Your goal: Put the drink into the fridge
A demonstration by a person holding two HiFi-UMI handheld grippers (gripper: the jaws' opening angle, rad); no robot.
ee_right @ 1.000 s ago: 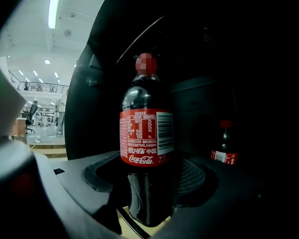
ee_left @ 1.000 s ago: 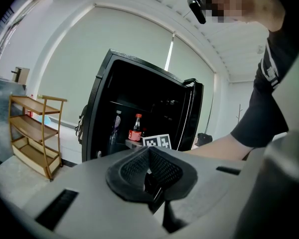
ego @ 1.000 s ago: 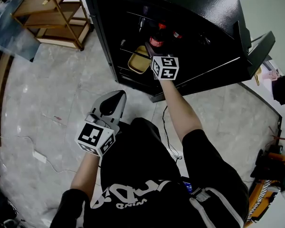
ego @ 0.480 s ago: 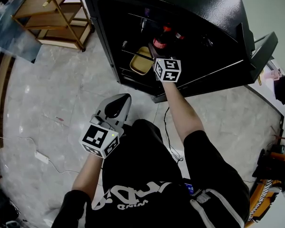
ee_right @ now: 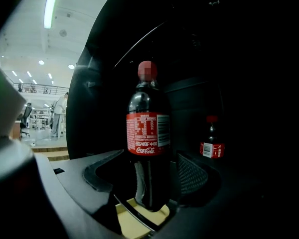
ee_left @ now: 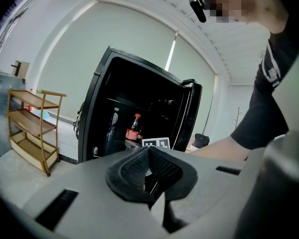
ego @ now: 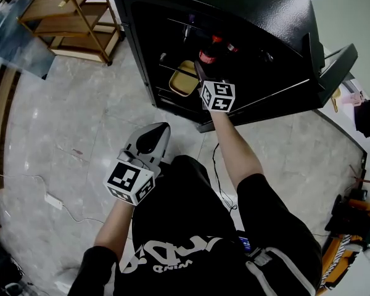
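Fridge (ego: 259, 11) mouth stands open (a small bottle (ee_right: 212, 143) blocks the right).

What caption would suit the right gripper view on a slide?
Right gripper holds a cola bottle upright inside the fridge, with a second bottle further in.

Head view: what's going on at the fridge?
A person with a gripper in each hand is loading a cola bottle into the open fridge. The right gripper is reached inside, jaws clamped on the cola bottle's lower body above a wire shelf. Whether it rests on the shelf yet can't be told. A second bottle stands further in. The left gripper hangs outside the fridge, jaws together and empty.
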